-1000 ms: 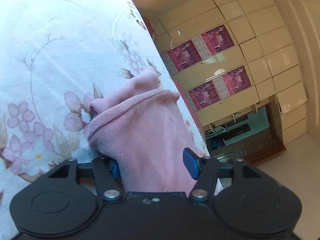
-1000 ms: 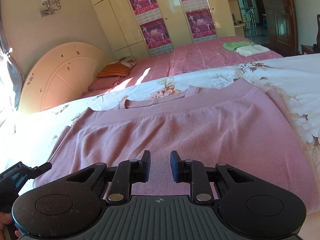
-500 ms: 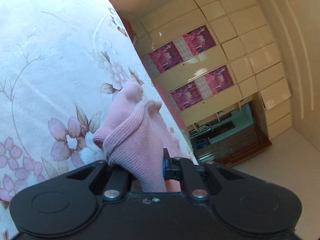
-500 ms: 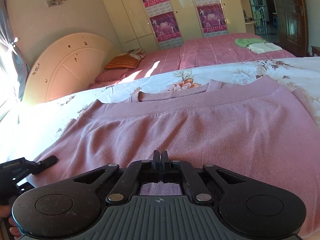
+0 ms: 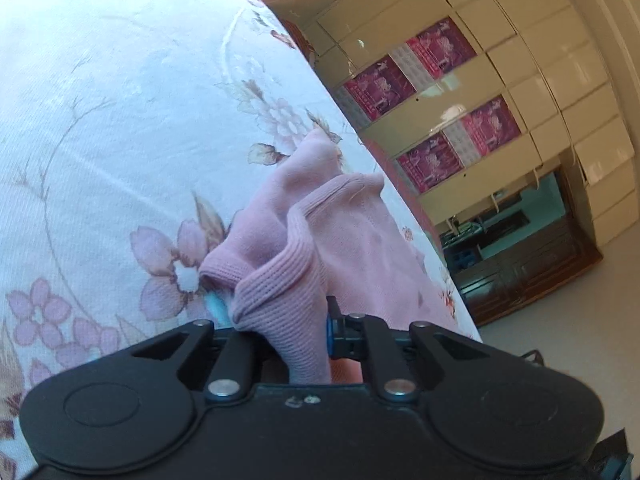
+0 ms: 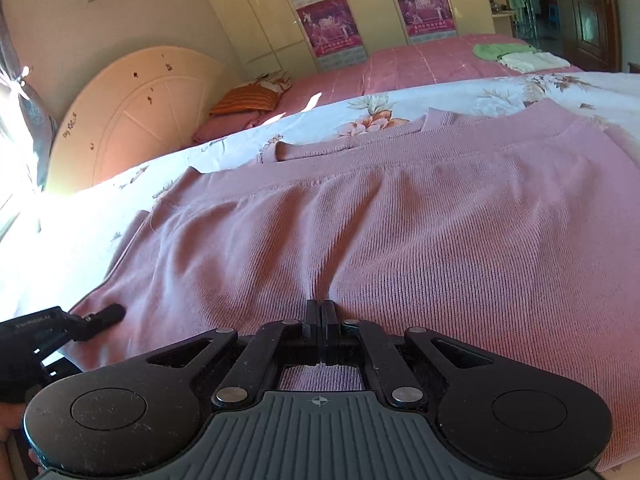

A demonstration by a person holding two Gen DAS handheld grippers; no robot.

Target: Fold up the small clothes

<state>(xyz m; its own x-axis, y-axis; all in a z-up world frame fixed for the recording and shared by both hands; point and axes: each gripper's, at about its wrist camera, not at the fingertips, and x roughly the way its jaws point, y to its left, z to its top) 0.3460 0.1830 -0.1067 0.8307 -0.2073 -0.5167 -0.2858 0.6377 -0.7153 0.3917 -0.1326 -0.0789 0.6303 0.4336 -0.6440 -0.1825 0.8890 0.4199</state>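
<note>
Left wrist view: the left hand-held gripper (image 5: 286,326) is clamped on a bunched ribbed edge of the pink sweater (image 5: 320,248), which rises in a ridge off the floral bedsheet (image 5: 100,120). Open sheet spreads to the left; to the right the bed's edge drops toward a wardrobe (image 5: 500,80).

Right wrist view: the right hand-held gripper (image 6: 322,320) has its fingers pressed together, pinching a small pucker of the sweater's near hem. The sweater lies flat across the sheet, collar (image 6: 352,140) at the far side. Beyond stand a headboard (image 6: 132,108) and a pink bed (image 6: 420,64) carrying folded clothes (image 6: 520,56).
</note>
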